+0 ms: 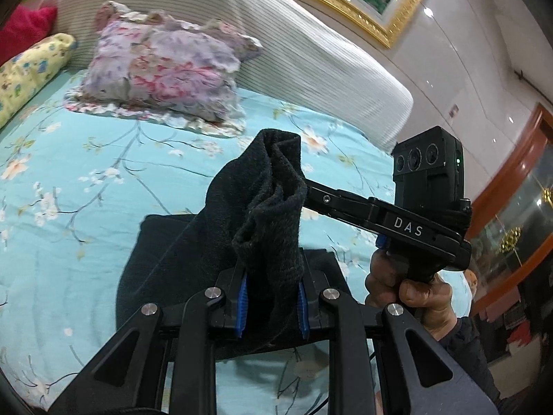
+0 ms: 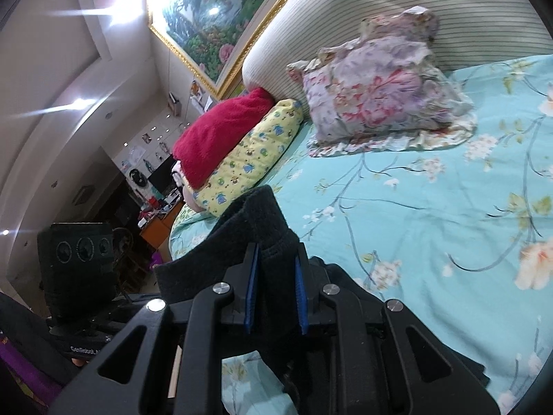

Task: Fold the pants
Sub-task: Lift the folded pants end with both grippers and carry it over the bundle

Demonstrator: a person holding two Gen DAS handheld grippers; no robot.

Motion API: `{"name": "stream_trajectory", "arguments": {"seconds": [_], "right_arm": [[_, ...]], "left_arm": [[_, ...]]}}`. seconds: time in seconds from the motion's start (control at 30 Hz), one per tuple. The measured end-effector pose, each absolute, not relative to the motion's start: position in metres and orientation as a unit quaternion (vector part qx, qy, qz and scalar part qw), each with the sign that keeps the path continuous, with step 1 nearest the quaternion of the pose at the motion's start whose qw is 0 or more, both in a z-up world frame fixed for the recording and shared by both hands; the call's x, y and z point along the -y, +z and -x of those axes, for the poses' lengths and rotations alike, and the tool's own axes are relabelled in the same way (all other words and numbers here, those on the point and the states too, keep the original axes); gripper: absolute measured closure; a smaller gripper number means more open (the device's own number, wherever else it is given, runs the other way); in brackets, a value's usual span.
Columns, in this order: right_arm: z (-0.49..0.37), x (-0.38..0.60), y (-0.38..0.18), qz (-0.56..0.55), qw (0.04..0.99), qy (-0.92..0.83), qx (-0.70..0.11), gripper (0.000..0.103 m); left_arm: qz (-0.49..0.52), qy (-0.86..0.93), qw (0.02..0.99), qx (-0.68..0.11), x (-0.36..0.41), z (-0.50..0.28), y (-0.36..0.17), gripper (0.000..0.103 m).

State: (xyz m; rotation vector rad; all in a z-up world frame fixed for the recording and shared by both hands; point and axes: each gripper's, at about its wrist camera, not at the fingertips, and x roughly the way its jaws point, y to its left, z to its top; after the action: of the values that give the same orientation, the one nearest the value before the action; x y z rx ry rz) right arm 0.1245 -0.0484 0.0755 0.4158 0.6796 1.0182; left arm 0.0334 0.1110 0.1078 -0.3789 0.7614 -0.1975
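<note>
The black pants [image 1: 221,242] are lifted off the turquoise flowered bedsheet [image 1: 86,190], with a folded part still lying flat on it. My left gripper [image 1: 273,297] is shut on a bunched edge of the cloth between its blue pads [image 1: 242,301]. In the same view my right gripper [image 1: 304,190] reaches in from the right, its fingertips buried in the raised fabric, with a hand [image 1: 408,283] on its handle. From the right wrist the black pants [image 2: 242,238] fill the jaws of my right gripper [image 2: 276,294], which is shut on them.
A floral pillow [image 1: 166,69] leans on the striped white headboard [image 1: 276,34]. A yellow patterned bolster [image 2: 252,159] and a red blanket [image 2: 217,131] lie at the bed's left edge. A gold-framed painting [image 2: 214,17] hangs above. The left gripper's camera box [image 2: 76,266] shows at the left.
</note>
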Motion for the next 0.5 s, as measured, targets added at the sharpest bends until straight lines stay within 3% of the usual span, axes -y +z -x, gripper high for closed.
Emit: {"name": "stream_trajectory", "arguments": {"seconds": [0.5], "right_arm": [[-0.111,0.117,0.041,-0.234,0.812,0.427,-0.322,0.082]], "left_arm": [[0.141,-0.138,0.893,-0.404,-0.049,-0.056,0.081,0.081]]}}
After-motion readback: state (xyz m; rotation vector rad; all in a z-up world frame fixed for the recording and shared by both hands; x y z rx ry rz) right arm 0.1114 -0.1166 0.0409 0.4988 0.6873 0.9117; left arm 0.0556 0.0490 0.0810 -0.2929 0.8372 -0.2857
